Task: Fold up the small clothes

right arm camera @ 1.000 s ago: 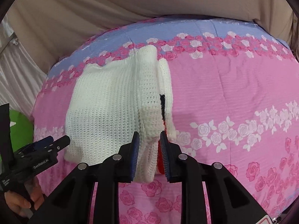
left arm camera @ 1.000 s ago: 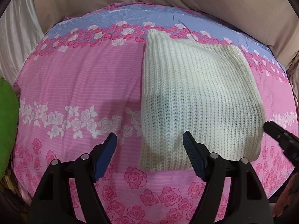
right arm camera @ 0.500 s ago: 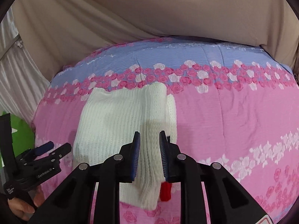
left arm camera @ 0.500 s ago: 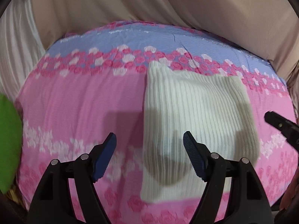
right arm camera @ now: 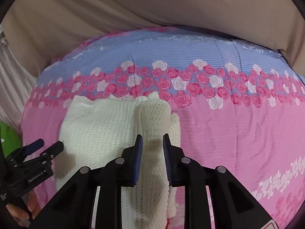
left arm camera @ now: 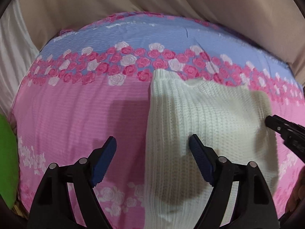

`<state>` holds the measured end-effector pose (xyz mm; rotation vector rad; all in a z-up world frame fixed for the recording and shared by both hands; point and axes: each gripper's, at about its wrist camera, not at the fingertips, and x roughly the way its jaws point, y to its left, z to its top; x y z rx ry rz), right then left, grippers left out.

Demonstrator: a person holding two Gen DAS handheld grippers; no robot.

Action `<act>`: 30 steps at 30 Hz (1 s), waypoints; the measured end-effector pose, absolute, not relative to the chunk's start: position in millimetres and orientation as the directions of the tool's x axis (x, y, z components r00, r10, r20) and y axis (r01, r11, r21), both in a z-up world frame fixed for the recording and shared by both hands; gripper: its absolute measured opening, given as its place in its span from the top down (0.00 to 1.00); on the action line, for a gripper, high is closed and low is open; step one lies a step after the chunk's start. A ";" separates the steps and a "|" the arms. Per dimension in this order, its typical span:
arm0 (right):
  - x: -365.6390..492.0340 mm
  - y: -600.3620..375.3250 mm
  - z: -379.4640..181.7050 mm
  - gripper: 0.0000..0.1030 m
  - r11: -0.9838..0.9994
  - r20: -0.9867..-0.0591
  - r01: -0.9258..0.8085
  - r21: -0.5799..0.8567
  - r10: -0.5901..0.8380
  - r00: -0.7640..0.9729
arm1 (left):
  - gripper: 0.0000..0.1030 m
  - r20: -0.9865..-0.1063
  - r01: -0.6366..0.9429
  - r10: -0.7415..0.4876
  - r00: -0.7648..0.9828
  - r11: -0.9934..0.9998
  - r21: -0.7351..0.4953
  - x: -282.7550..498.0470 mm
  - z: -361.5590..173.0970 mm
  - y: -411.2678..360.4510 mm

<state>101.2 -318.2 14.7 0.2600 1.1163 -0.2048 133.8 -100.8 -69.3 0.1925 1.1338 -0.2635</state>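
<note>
A cream knitted garment (left arm camera: 205,126) lies folded on a pink and blue rose-print cover (left arm camera: 80,110). My left gripper (left arm camera: 152,158) is open above the garment's near left edge, holding nothing. It shows in the right wrist view (right arm camera: 47,147) at the left. In the right wrist view the garment (right arm camera: 106,131) has a folded strip along its right side. My right gripper (right arm camera: 151,148) is narrowly parted over that strip; whether it grips the knit cannot be told. Its tip shows in the left wrist view (left arm camera: 270,122).
Beige fabric (right arm camera: 152,9) rises behind the cover. A green object (left arm camera: 6,156) sits at the far left edge. Pale striped cloth (left arm camera: 11,53) hangs at the left. A bit of red (right arm camera: 167,225) shows under the garment's near edge.
Both grippers have moved forward over the garment, so it looks nearer and lower in both views. The right gripper's jaws stand slightly wider than a second ago.
</note>
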 end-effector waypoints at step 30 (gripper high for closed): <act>-34.0 -290.5 26.0 0.66 0.940 -0.904 0.332 0.083 -0.069 0.422 | 0.22 -0.904 0.288 -0.127 0.408 0.958 -0.005 22.7 -49.0 -49.7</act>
